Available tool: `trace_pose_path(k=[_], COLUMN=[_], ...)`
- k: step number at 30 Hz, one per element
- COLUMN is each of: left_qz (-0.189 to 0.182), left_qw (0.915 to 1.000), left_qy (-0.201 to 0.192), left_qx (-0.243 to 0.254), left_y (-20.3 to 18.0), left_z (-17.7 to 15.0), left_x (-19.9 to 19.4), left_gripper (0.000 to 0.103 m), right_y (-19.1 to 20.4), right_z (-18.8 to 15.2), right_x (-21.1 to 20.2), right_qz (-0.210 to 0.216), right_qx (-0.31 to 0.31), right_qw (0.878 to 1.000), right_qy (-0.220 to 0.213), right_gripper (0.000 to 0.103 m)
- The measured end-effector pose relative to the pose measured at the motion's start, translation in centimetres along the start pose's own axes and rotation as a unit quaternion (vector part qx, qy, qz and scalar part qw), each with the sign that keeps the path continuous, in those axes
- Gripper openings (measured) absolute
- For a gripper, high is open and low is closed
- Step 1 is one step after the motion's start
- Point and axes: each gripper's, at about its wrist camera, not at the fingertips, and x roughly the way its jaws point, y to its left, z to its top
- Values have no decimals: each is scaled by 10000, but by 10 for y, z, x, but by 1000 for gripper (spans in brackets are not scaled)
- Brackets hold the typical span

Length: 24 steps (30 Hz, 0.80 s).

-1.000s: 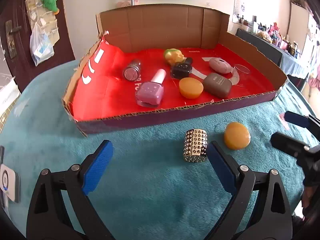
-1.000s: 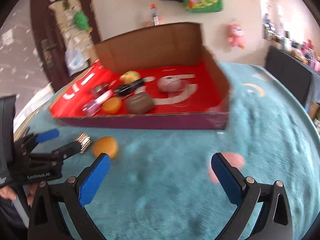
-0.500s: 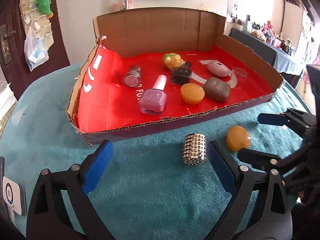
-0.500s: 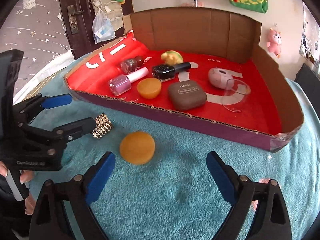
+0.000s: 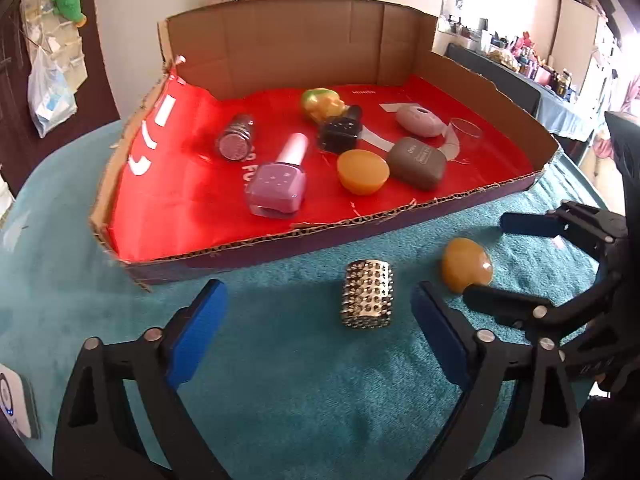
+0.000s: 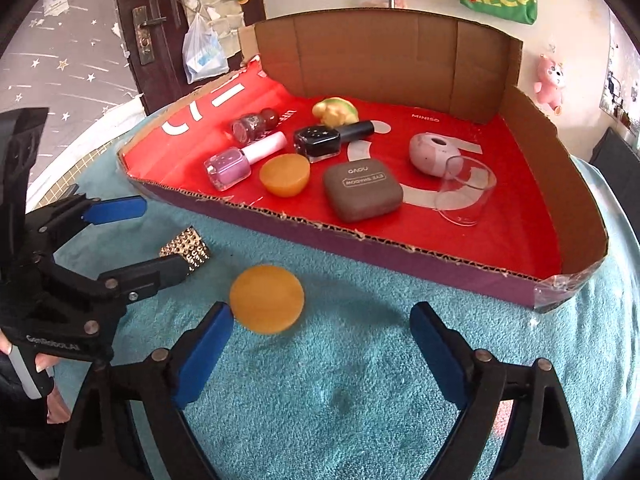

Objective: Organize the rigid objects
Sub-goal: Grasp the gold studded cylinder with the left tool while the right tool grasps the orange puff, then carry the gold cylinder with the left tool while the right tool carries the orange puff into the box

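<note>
A studded silver cylinder [image 5: 367, 299] lies on the teal cloth, in front of the cardboard box [image 5: 360, 236]. It sits between the fingers of my left gripper [image 5: 320, 320], nearer the right pad; the jaws are closing and neither pad touches it. An orange dome [image 6: 267, 299] rests just ahead of the left pad of my right gripper [image 6: 322, 340], whose jaws are also closing without pressing on it. In the left wrist view the right gripper [image 5: 484, 256] straddles the orange dome [image 5: 466, 266]. In the right wrist view the left gripper [image 6: 166, 236] flanks the cylinder [image 6: 188, 250].
The red-lined box [image 6: 400, 260] holds a purple nail polish [image 6: 230, 166], a black nail polish [image 6: 320, 142], a glitter bottle [image 6: 250, 125], a second orange dome [image 6: 285, 174], a brown case [image 6: 362, 190], a pink egg shape [image 6: 430, 153] and a clear glass [image 6: 464, 192]. Teal cloth covers the table.
The right gripper swung left and settled around the orange dome. Both grippers' jaws have narrowed a little. The left gripper tilted slightly, still over the cylinder.
</note>
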Motion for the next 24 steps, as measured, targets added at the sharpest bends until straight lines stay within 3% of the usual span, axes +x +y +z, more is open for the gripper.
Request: trace_pose_path(k=[4, 8, 9, 11, 12, 24], left_qz=[-103, -132, -171, -299, -356, -500], left_qw=[9999, 9998, 9998, 9995, 9993, 9985], left_qy=[119, 116, 99, 71, 68, -180], left_qx=[-59, -72, -88, -115, -88, 128], left_y=[-2, -5, -5, -7, -9, -28], left_z=[1, 1, 1, 1, 1, -8], left_x=[7, 10, 10, 9, 8, -15], left_gripper=[66, 53, 44, 31, 25, 24], right_y=[8, 10, 11, 14, 17, 17], right_z=[-1, 1, 1, 0, 0, -13], right_x=[4, 4, 4, 2, 1, -34], right_qz=[-20, 91, 108, 195, 260, -78], right_qx=[-171, -197, -215, -295, -314, -30], right_qw=[9998, 9998, 9997, 9994, 9991, 9984], right_qy=[48, -3, -8, -49, -71, -558], right_gripper=[81, 71, 67, 54, 43, 40])
